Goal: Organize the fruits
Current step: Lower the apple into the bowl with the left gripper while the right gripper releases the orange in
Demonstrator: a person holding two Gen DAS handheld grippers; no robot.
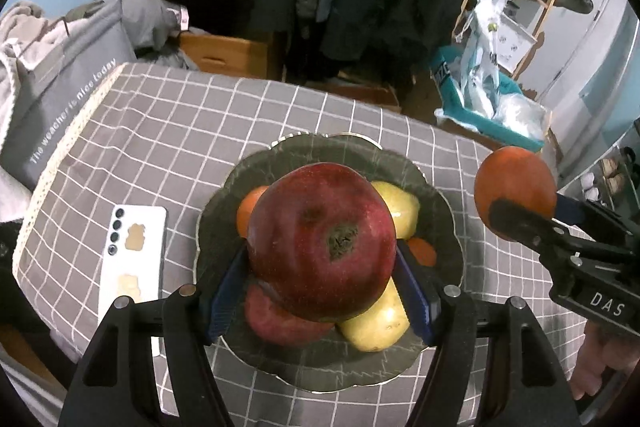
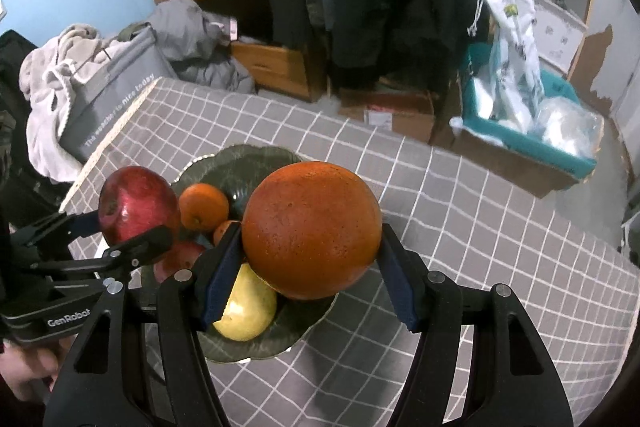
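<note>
The left gripper (image 1: 322,267) is clamping a red apple (image 1: 322,241) between half-open jaws, directly above the fruit plate (image 1: 320,151). The right gripper (image 2: 312,267) is gripping an orange (image 2: 312,229) likewise, over the plate's edge on the counter (image 2: 480,227).

grey bag (image 1: 60,99) print: "The weather is nice today". right gripper (image 1: 516,223) body marked "DAS". left gripper (image 2: 136,231) body marked "GenRobot". Teal box lettering unreadable.

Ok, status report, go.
Left gripper shut on apple. Right gripper shut on orange. Both over plate, already crowded with fruit.
</note>
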